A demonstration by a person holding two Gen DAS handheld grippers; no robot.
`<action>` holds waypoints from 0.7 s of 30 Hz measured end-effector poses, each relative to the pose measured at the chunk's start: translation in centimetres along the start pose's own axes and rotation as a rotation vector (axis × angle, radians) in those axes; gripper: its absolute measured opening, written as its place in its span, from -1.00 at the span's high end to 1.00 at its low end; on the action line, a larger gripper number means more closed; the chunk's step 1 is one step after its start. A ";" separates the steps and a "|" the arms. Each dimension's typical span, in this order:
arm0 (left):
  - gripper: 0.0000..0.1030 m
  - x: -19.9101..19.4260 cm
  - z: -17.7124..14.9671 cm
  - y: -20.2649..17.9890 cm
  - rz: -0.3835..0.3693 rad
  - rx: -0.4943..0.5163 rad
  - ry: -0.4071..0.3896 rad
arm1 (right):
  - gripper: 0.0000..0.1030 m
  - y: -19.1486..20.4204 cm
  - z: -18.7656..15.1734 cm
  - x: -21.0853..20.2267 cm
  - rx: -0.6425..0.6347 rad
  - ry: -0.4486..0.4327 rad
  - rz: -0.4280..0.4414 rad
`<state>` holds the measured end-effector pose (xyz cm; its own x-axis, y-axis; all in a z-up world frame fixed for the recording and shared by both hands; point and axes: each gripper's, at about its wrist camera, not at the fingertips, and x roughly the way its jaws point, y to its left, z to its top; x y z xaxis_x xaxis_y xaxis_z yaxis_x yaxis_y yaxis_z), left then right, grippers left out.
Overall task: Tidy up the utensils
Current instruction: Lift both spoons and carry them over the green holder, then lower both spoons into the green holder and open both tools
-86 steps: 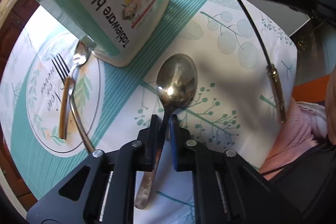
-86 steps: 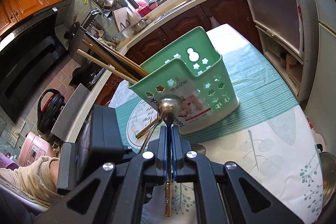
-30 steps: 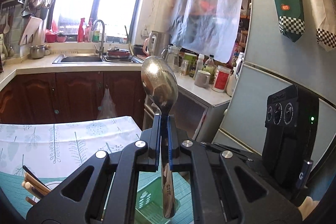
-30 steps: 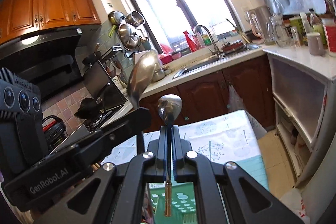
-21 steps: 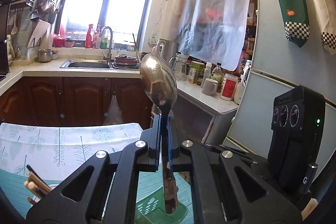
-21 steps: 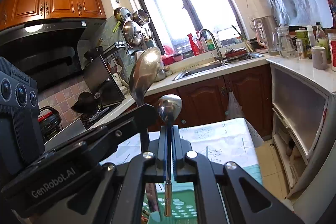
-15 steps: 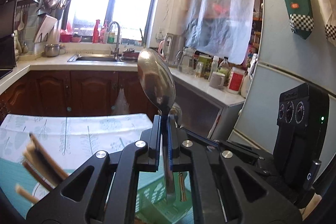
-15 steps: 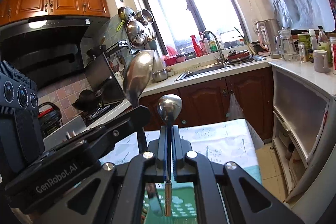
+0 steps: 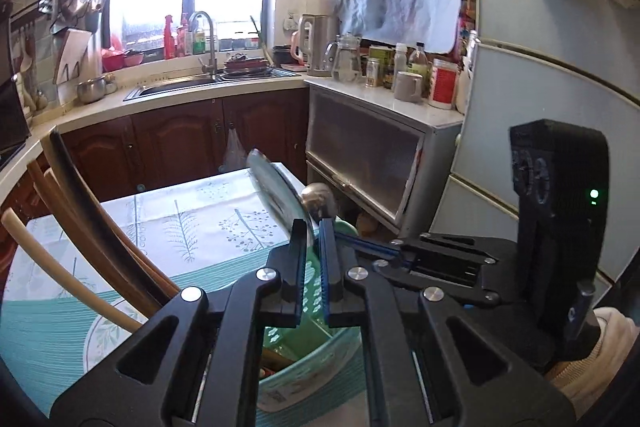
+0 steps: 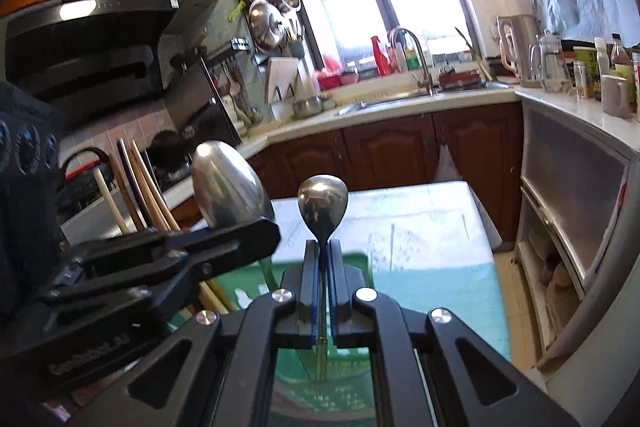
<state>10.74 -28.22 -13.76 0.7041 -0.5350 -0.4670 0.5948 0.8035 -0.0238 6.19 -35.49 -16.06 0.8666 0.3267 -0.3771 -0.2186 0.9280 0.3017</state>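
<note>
Left wrist view: left claw (image 9: 311, 259) parted a little, large spoon (image 9: 276, 195) loose between fingers, bowl tilted and blurred; 0.5 s ago it stood clamped upright. Judged released, dropping into green caddy (image 9: 316, 347) beside chopsticks (image 9: 92, 227). Right claw (image 10: 324, 291) clamped on small spoon (image 10: 322, 211), handle down over caddy (image 10: 320, 371) on tabletop (image 9: 192, 223); 1 release left
</note>
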 end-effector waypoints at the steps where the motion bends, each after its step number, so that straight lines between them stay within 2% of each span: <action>1: 0.82 -0.3 0.0 -0.2 -0.005 0.009 0.000 | 0.90 0.1 0.0 0.0 0.001 0.018 0.008; 3: 0.58 -0.9 0.1 -0.4 -0.018 0.008 0.005 | 0.89 0.4 0.0 -0.2 0.001 0.019 0.015; 5: 0.48 -1.6 0.2 -0.4 -0.026 0.003 0.013 | 0.84 0.9 0.0 -0.5 -0.013 0.017 -0.004; 9: 0.48 -3.5 0.3 -0.4 -0.032 0.007 0.032 | 0.60 1.6 0.2 -1.4 -0.019 0.007 -0.015; 16: 0.48 -8.3 -0.8 1.5 -0.032 -0.005 0.113 | 0.59 3.5 0.1 -3.1 0.004 0.006 -0.058; 21: 0.48 -11.2 -2.9 4.8 0.030 -0.021 0.177 | 0.59 4.2 0.1 -5.5 0.084 -0.037 -0.065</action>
<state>4.60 -17.58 -11.17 0.6407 -0.4577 -0.6164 0.5652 0.8246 -0.0248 0.54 -33.45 -12.65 0.8939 0.2581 -0.3664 -0.1244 0.9283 0.3505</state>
